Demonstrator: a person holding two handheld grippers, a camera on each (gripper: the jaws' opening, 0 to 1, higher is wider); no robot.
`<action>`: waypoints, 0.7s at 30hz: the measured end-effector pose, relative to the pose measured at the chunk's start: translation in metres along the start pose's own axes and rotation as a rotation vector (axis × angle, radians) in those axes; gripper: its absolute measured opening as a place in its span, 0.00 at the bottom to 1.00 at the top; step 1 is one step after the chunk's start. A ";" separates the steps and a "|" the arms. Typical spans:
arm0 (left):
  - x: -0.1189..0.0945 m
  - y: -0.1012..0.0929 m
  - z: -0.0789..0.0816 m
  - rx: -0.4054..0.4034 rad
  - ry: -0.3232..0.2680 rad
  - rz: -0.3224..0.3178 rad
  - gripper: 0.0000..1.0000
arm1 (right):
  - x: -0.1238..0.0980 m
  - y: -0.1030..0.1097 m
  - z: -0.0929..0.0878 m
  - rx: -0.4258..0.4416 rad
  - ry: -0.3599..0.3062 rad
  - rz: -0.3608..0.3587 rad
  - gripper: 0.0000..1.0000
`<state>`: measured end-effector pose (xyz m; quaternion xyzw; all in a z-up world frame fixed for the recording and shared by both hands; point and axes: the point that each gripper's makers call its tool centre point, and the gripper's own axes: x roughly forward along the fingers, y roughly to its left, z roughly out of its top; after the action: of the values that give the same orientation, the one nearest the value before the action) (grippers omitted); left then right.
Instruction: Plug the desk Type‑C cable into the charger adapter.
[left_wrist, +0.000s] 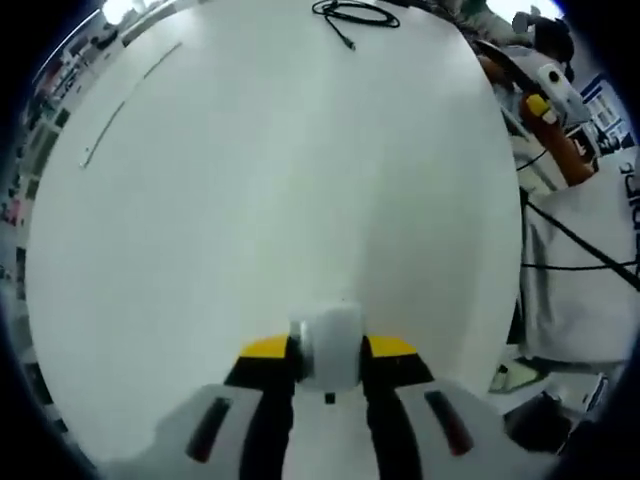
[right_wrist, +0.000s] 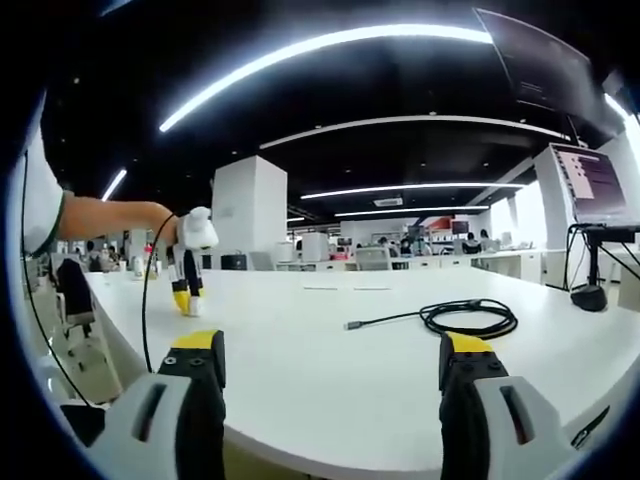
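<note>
My left hand-held gripper (left_wrist: 330, 375) has its jaws closed on the white charger adapter (left_wrist: 330, 345), which sits upright between the yellow tips, low over the white surface (left_wrist: 250, 200). The black cable (left_wrist: 357, 14) lies at the far end of that surface in the left gripper view, coiled, with its loose plug end (left_wrist: 350, 45) pointing back toward me. In the right gripper view the same cable (right_wrist: 470, 318) is much closer: coil to the right, a straight run leading left to the plug (right_wrist: 350, 325), long axis roughly across the view. My right hand-held gripper (right_wrist: 330, 365) is wide open and holds nothing, hovering off the near edge of the surface. The left hand-held gripper (right_wrist: 187, 290) shows there at far left, well apart from the plug. My judgement: the right side is the nearer one to the plug and should take it just behind the tip, approaching forward over the near edge. The surface between plug and adapter is bare, so there is open room to bring the two together. A monitor stand (right_wrist: 590, 290) sits at the right, beyond the coil.
</note>
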<state>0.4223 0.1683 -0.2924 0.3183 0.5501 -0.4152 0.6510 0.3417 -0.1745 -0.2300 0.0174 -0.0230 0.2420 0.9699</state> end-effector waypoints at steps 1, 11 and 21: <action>0.000 -0.006 0.000 0.000 -0.001 -0.001 0.25 | 0.000 0.000 0.000 0.000 0.000 0.001 0.89; 0.002 -0.038 -0.007 0.044 0.017 -0.033 0.25 | 0.000 0.002 0.002 0.000 -0.006 0.006 0.89; 0.001 -0.052 -0.014 0.084 0.019 -0.039 0.25 | 0.001 0.004 0.002 -0.002 -0.002 0.014 0.89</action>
<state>0.3699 0.1564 -0.2939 0.3384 0.5443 -0.4477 0.6235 0.3408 -0.1708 -0.2278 0.0165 -0.0245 0.2488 0.9681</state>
